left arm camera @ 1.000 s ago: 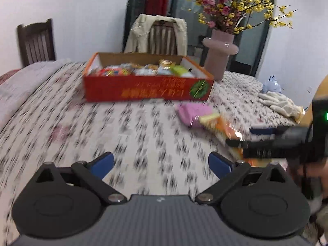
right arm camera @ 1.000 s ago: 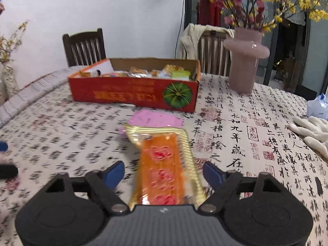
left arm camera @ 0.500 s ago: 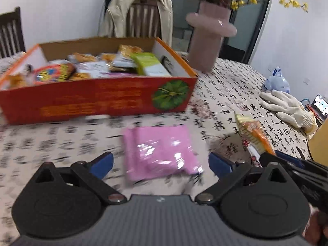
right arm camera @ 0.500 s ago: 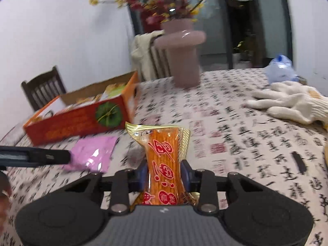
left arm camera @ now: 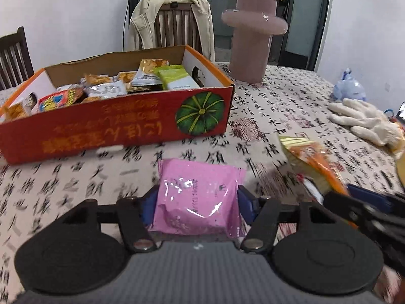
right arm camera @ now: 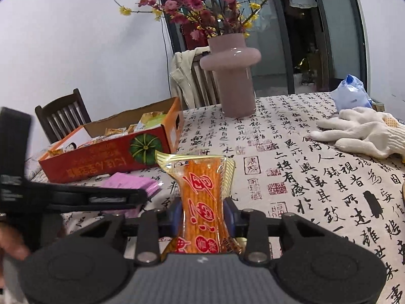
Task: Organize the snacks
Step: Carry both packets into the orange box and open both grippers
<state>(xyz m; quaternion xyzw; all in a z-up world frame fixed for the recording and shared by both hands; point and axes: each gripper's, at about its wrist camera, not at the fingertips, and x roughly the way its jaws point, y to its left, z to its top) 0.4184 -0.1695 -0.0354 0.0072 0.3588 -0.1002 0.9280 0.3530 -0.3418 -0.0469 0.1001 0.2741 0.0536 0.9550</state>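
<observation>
A pink snack packet [left arm camera: 198,197] lies on the calligraphy tablecloth between the blue pads of my left gripper [left arm camera: 197,205]. Its jaws are closing, and both pads touch the packet's sides. My right gripper [right arm camera: 202,215] is shut on an orange and gold snack packet [right arm camera: 202,190], which stands upright above the cloth. In the left wrist view that orange packet [left arm camera: 311,159] shows at the right. Behind both stands an open red cardboard box [left arm camera: 121,131] with a pumpkin print, holding several snack packets. The right wrist view shows the box [right arm camera: 101,162] at the left.
A pink vase [left arm camera: 253,45] with flowering branches stands behind the box's right end. White work gloves [left arm camera: 364,121] and a blue bag [left arm camera: 350,88] lie at the far right. A chair with a cream jacket [left arm camera: 172,22] and a second chair [left arm camera: 12,55] stand behind the table.
My left gripper swept in toward the box and over the pink packet, then its jaws narrowed onto it. The right gripper shut on the orange packet, rolled, and lifted it.
</observation>
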